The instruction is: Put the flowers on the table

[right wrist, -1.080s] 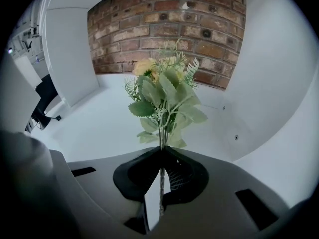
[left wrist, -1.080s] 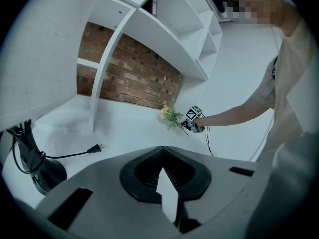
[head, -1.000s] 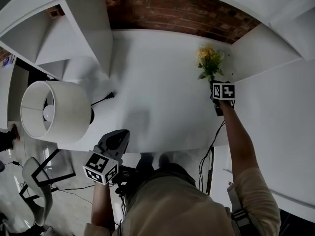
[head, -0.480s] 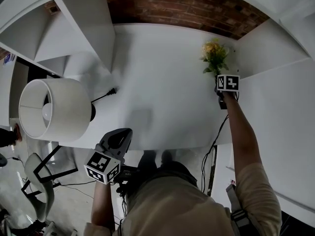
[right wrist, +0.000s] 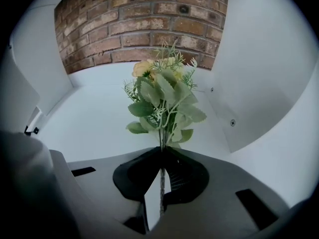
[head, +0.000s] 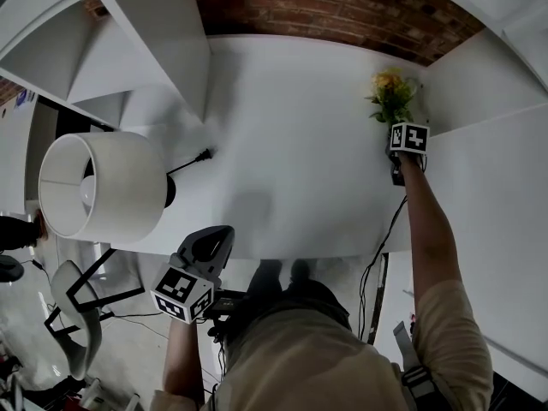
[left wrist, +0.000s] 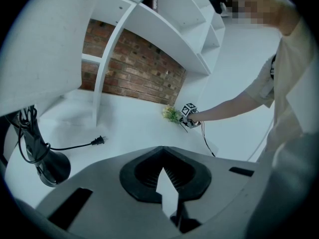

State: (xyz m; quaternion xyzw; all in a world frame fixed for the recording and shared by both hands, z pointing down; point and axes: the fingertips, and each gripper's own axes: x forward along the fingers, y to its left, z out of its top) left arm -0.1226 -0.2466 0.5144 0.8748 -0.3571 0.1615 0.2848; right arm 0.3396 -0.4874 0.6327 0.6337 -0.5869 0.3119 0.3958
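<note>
Jaws of the right gripper (right wrist: 162,151) were nearly together, pinched on the thin stem of the flowers (right wrist: 162,98), which ran down btwn the pads. The bunch stood up out of the tips, yellow blooms on top, green leaves below.

In the head view the flowers (head: 392,94) sat at approx 1 o'clock of the white table (head: 291,135), over its far right corner. They were just beside a white side panel (head: 479,75) at their 3 o'clock and near the brick wall (head: 342,7) at 12. Couldn't tell whether the leaves touched the tabletop. The right gripper (head: 397,125) was at the bunch's 6 o'clock, marker cube up, w/ the person's forearm (head: 428,229) running back toward 5 o'clock. A dark cable (head: 387,231) hung off the table edge beside it.

The left gripper (left wrist: 161,148) had its jaws closed tip to tip, nothing btwn them. From the head view the left gripper (head: 214,238) was at 7 o'clock, just off the near table edge, well apart from the flowers.

A lamp (head: 98,187) w/ white shade stood at the table's 9 o'clock end. Its black plug (head: 204,154) lay loose on the top at the lamp's 2 o'clock. White shelves (head: 128,50) filled 11 o'clock.
</note>
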